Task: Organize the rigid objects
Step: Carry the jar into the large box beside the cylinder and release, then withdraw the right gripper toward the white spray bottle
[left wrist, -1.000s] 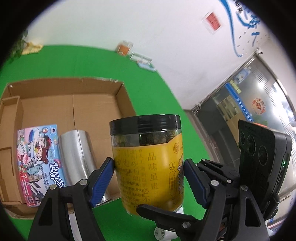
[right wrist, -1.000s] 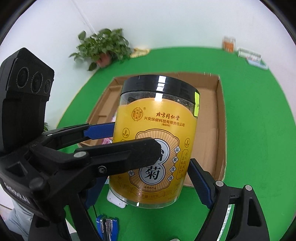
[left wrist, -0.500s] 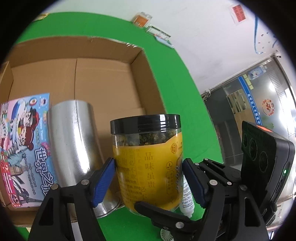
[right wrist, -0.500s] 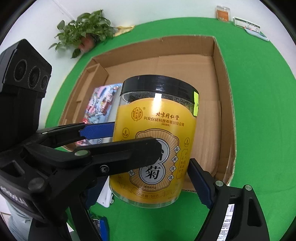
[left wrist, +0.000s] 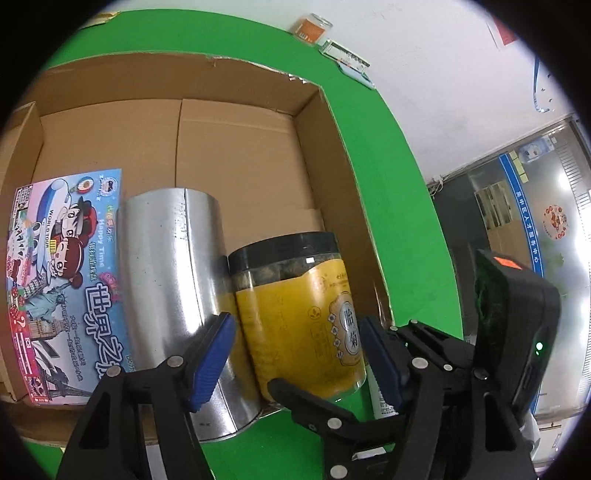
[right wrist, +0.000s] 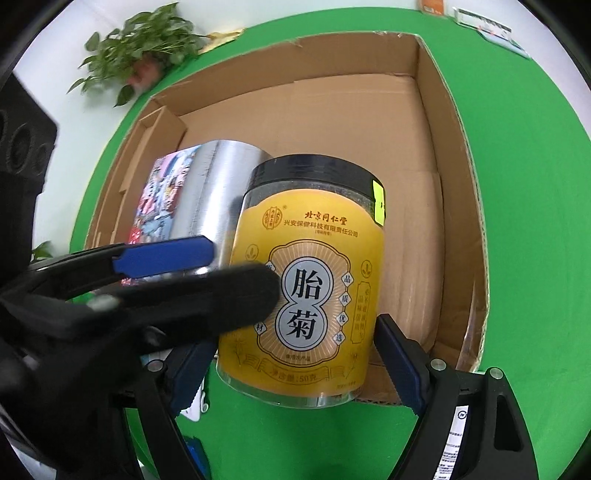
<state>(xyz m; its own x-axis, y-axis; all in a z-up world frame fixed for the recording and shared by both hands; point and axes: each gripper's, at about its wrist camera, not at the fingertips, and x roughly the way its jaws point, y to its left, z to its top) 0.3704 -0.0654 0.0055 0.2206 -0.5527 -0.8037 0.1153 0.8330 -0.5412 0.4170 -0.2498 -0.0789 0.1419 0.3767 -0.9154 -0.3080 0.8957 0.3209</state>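
Observation:
A yellow-labelled jar with a black lid (left wrist: 295, 314) (right wrist: 306, 280) hangs tilted inside the near right corner of the cardboard box (left wrist: 351, 184) (right wrist: 454, 184). Its side is close against a silver can (left wrist: 166, 277) (right wrist: 218, 184) lying there. My right gripper (right wrist: 295, 339) is shut on the jar's lower body. My left gripper (left wrist: 295, 325) (right wrist: 240, 266) straddles the same jar; its jaws are closing, and a gap shows at its left pad. A colourful picture box (left wrist: 62, 280) (right wrist: 162, 192) lies flat left of the can.
The box's far and right floor is bare cardboard. Outside it on the green table are a white tube (left wrist: 380, 402), a blue stapler (right wrist: 192, 454), an orange jar (left wrist: 312, 29) and flat packets (left wrist: 347, 59) at the back. A potted plant (right wrist: 140, 55) stands far left.
Both grippers have sunk toward the box with the jar. The jar has come down beside the silver can, and it has turned within the left gripper's view, where a gap has opened.

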